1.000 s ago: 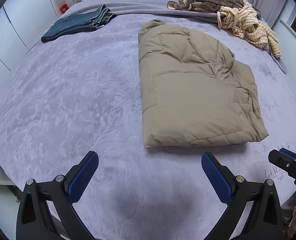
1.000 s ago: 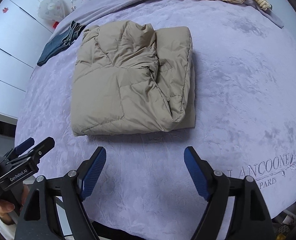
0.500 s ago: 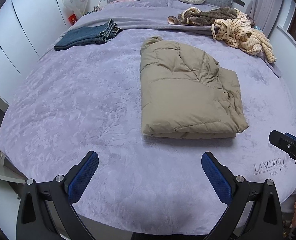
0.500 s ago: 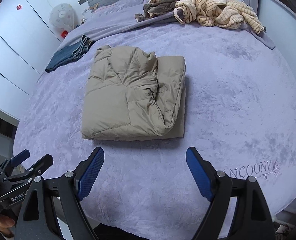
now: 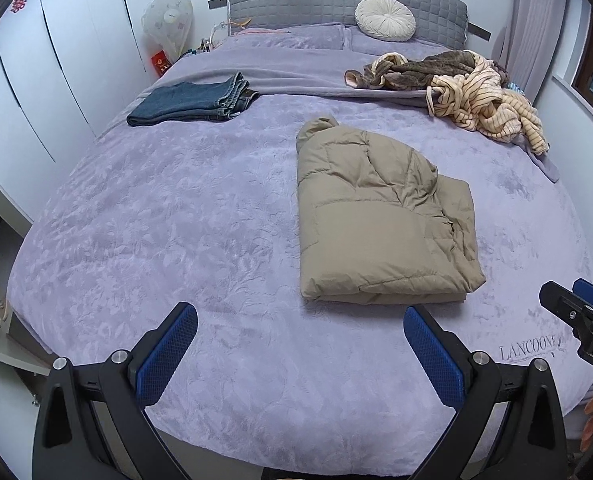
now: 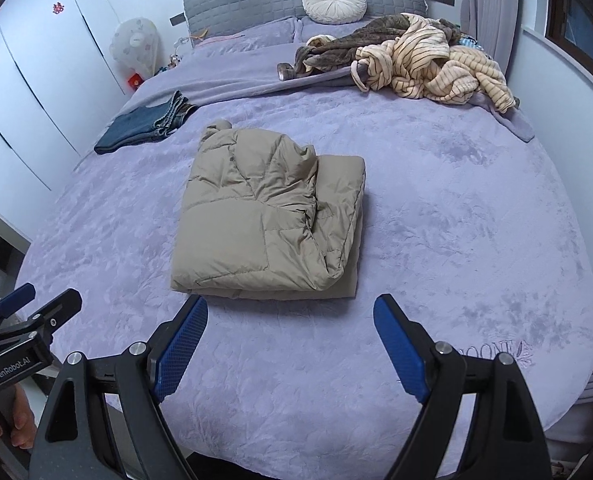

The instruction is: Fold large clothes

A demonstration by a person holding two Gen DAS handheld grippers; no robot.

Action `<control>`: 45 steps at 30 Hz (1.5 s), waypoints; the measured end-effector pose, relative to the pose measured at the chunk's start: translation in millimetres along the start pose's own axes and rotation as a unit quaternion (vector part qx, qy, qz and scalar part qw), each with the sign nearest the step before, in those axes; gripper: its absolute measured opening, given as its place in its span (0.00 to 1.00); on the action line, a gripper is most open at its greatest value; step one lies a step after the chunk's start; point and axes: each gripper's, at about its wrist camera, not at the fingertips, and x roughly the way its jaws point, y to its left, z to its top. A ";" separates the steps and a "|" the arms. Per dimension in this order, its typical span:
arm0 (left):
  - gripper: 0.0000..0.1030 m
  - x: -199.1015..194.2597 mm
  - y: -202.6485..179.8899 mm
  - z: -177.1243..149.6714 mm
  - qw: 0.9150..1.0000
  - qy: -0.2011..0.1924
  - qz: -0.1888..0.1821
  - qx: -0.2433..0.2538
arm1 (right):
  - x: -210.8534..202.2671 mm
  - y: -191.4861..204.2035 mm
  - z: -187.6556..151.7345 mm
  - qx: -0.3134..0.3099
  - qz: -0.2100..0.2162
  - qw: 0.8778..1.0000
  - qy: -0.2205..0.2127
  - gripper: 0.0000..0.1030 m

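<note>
Folded tan jacket [image 5: 380, 220] is seen lying flat mid-bed on the purple blanket [image 5: 176, 220], at 12 o'clock from both tools. Left gripper [image 5: 300, 354] and right gripper [image 6: 288, 350] are held wide apart, nothing gripped. Folded jeans [image 5: 192, 98] are noted at 10 o'clock.

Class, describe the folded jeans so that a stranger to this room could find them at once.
Start at the grey headboard and come down the bed's wardrobe side. The jeans lie flat there near the edge: the only dark blue item, neatly folded, unlike the tan jacket mid-bed or the striped heap.
</note>
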 end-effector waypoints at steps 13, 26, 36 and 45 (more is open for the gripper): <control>1.00 -0.1 32.0 20.3 1.000 -0.013 0.003 0.010 | -12.5 28.6 11.6 0.030 -0.050 0.998 -0.028 0.85; 1.00 0.8 32.8 22.6 1.000 -0.009 -0.001 0.012 | -12.4 31.3 14.0 0.030 -0.054 0.998 -0.027 0.85; 1.00 2.0 31.4 22.6 1.000 -0.008 0.000 0.013 | -15.3 30.1 14.0 0.029 -0.053 0.998 -0.026 0.85; 1.00 2.5 32.1 23.4 1.000 -0.008 0.000 0.014 | -14.4 28.5 15.9 0.028 -0.052 0.998 -0.025 0.85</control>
